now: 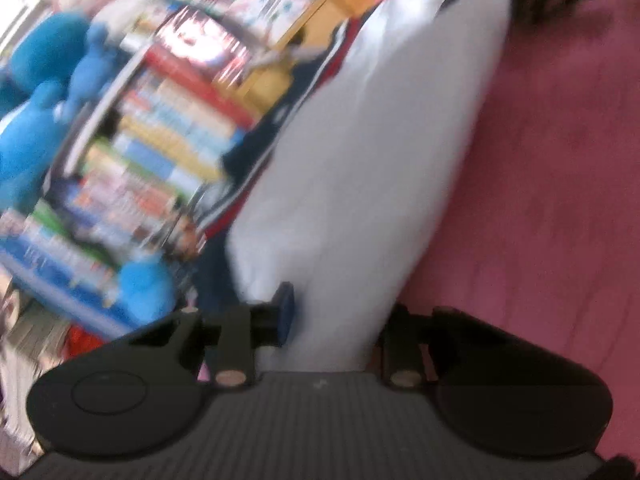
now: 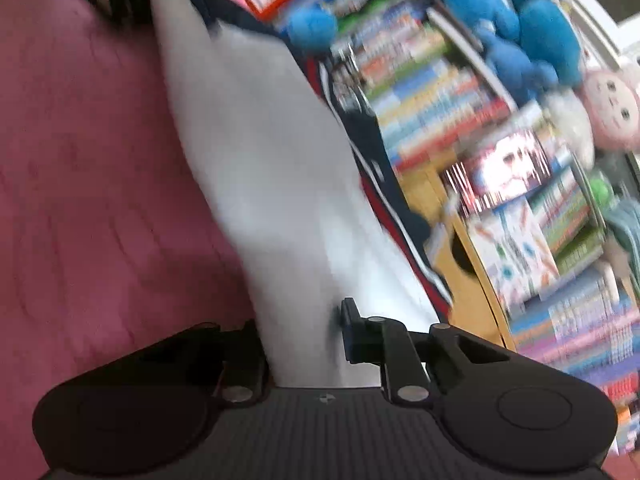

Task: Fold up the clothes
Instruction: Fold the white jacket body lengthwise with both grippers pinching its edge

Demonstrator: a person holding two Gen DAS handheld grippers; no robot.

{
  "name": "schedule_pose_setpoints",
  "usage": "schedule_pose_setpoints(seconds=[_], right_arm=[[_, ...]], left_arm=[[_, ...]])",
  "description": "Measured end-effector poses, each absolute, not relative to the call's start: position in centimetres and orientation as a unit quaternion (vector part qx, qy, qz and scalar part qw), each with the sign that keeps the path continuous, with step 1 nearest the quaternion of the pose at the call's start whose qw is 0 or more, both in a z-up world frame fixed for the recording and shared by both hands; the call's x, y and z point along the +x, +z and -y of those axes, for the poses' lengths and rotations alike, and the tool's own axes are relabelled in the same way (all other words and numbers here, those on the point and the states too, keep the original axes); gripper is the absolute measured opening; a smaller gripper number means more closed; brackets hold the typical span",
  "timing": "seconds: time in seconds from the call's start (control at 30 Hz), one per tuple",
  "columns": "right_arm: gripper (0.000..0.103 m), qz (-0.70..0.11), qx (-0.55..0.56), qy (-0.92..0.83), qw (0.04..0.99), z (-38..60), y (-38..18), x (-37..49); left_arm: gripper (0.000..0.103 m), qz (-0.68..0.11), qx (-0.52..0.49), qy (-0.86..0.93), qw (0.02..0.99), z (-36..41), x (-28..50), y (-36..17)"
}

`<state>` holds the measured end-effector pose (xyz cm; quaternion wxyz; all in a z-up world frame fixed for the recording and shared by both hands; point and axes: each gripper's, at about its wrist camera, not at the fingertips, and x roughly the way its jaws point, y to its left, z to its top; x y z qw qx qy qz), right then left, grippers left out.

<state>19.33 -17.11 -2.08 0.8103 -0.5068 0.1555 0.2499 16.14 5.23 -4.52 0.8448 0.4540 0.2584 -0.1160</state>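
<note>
A white garment hangs stretched in a long band over the pink bedding. My left gripper is shut on its near end; the blue pad presses the cloth's left side and the other finger is hidden behind the fabric. In the right wrist view the same white garment runs up from my right gripper, which is shut on that end. Each view shows the other gripper as a dark blur at the far end of the cloth. Both views are motion-blurred.
A navy garment with red and white stripes lies behind the white one. Beyond it stand a packed bookshelf, blue plush toys and a yellow wooden box.
</note>
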Motion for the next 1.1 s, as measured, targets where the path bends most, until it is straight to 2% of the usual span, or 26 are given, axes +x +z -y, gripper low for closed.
schedule_pose_setpoints(seconds=[0.07, 0.1, 0.2, 0.47, 0.6, 0.77, 0.97, 1.1], right_arm=[[0.018, -0.167, -0.507, 0.231, 0.813, 18.2, -2.6, 20.3], [0.017, -0.169, -0.504, 0.223, 0.817, 18.5, -2.8, 20.6], [0.007, -0.16, -0.504, 0.209, 0.823, 18.5, -2.6, 20.4], [0.006, -0.086, -0.511, 0.2, 0.832, 20.2, 1.6, 13.7], [0.006, -0.081, -0.505, 0.221, 0.83, 21.1, 2.5, 8.1], [0.007, -0.115, -0.555, 0.241, 0.788, 22.4, -1.0, 4.0], [0.01, -0.144, -0.572, 0.231, 0.774, 24.4, -2.3, 2.9], [0.014, -0.154, -0.586, 0.226, 0.763, 25.7, -3.0, 2.7]], left_arm=[[0.022, -0.258, 0.449, -0.11, 0.849, -5.4, 16.2, -4.6], [0.017, -0.255, 0.452, -0.101, 0.849, -5.1, 16.3, -4.8], [0.009, -0.241, 0.451, -0.076, 0.856, -4.5, 16.2, -4.7], [0.008, -0.197, 0.402, -0.063, 0.892, -6.0, 9.6, 0.8], [0.01, -0.212, 0.399, -0.094, 0.887, -6.4, 4.5, 0.3], [0.013, -0.268, 0.429, -0.098, 0.857, -7.1, 2.6, -3.3], [0.017, -0.289, 0.442, -0.09, 0.845, -8.2, 1.9, -3.5], [0.024, -0.295, 0.454, -0.08, 0.837, -8.9, 0.5, -3.7]])
